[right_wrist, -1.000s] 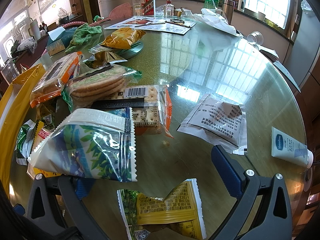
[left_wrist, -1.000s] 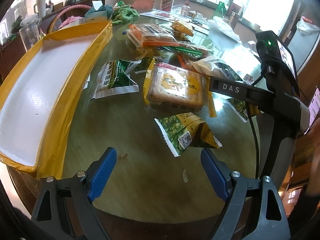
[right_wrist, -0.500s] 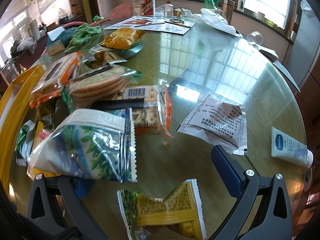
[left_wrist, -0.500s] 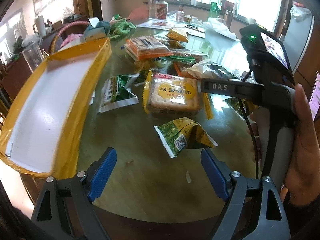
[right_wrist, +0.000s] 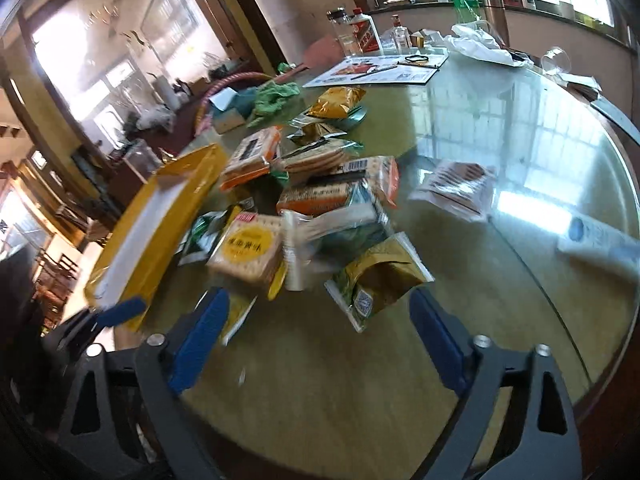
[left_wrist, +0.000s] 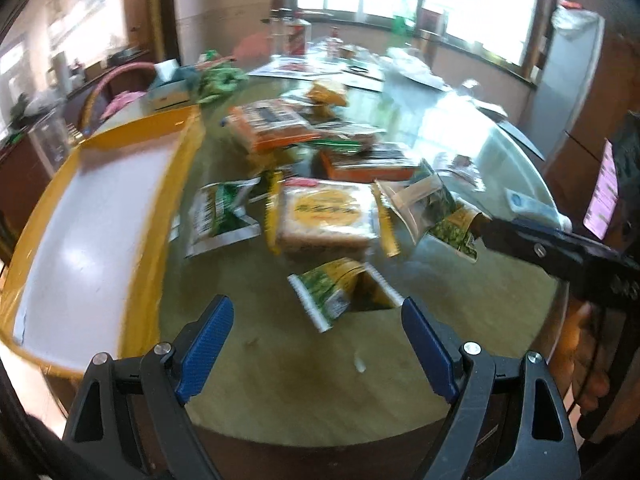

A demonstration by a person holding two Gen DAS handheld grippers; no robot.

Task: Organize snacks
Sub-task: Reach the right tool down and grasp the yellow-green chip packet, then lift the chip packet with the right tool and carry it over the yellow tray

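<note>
1. Blue-padded, your right gripper (right_wrist: 316, 340) has just been closing a little, yet its jaws stand wide with nothing between them.
2. Your green-and-yellow snack packet (right_wrist: 376, 284) lies on the glass table (right_wrist: 520, 168) just ahead of those fingertips, untouched.
3. Your left gripper (left_wrist: 316, 340) is wide too, empty, with another green-and-yellow packet (left_wrist: 340, 288) just ahead.
4. Your yellow-rimmed tray (left_wrist: 100, 220) sits at the left of the pile; a cracker pack (left_wrist: 324, 216) lies between.
</note>
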